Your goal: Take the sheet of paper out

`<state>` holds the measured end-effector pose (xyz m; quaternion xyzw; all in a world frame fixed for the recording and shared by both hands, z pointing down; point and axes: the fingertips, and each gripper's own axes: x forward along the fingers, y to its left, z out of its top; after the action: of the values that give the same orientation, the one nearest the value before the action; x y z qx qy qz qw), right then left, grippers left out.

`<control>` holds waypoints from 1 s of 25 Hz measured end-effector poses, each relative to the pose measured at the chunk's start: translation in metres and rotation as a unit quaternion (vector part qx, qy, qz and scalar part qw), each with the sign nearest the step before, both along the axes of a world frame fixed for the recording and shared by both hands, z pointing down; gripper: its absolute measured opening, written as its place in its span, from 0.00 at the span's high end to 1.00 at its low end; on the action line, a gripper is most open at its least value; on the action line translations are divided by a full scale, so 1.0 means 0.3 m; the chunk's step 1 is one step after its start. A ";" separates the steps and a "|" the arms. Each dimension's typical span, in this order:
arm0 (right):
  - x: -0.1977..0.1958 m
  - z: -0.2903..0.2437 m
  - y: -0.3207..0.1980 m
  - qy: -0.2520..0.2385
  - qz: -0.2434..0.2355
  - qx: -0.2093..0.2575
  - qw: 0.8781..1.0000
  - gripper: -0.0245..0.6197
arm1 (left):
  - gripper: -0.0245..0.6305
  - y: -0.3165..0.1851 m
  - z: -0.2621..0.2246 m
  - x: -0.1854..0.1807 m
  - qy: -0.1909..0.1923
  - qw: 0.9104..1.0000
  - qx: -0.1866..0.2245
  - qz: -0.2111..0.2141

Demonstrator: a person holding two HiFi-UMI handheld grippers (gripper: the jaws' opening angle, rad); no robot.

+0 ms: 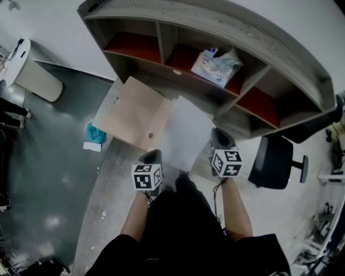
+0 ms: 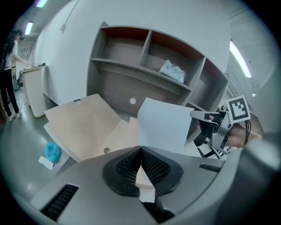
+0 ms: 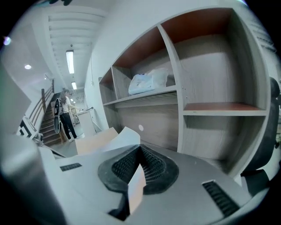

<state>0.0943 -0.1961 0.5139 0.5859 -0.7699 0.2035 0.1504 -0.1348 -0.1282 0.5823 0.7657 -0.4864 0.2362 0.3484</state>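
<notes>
Grey shelving (image 1: 178, 16) backs the scene. Left gripper (image 1: 153, 158) and right gripper (image 1: 220, 139), both clamped tight, each pinch 1 near corner of the sheet of paper (image 1: 186, 132). Its long axis runs away from them over a tan folder (image 1: 132, 110).

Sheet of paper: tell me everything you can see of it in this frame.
The sheet of paper is plain white, blank, rectangular, thin and slightly curved. It is held tilted in front of the shelf unit, above a tan board. The left gripper is shut on one near corner, the right gripper on the other; its far edge is free.
</notes>
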 end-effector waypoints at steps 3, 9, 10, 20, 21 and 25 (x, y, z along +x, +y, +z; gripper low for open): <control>-0.006 -0.055 0.048 0.014 0.006 0.020 1.000 0.94 | 0.89 0.028 -0.039 -0.005 -0.005 1.000 0.026 0.004; -0.012 -0.185 0.148 0.036 0.023 0.063 0.997 0.94 | 0.90 0.084 -0.125 -0.010 -0.008 0.997 0.074 0.010; -0.011 -0.205 0.162 0.038 0.026 0.068 0.997 0.94 | 0.89 0.094 -0.137 -0.007 -0.006 0.997 0.079 0.011; 0.089 -0.307 0.239 0.064 0.043 0.093 0.993 0.94 | 0.89 0.139 -0.167 0.113 0.006 0.995 0.097 0.029; 0.104 -0.313 0.240 0.066 0.043 0.094 0.992 0.94 | 0.89 0.135 -0.172 0.127 0.008 0.995 0.098 0.029; 0.163 -0.324 0.237 0.072 0.037 0.091 0.993 0.94 | 0.90 0.122 -0.186 0.188 0.010 0.995 0.095 0.027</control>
<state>0.1433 -0.1251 0.4168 0.6386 -0.7499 0.0952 0.1441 -0.0783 -0.0917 0.5265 0.8107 -0.4819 0.1904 0.2726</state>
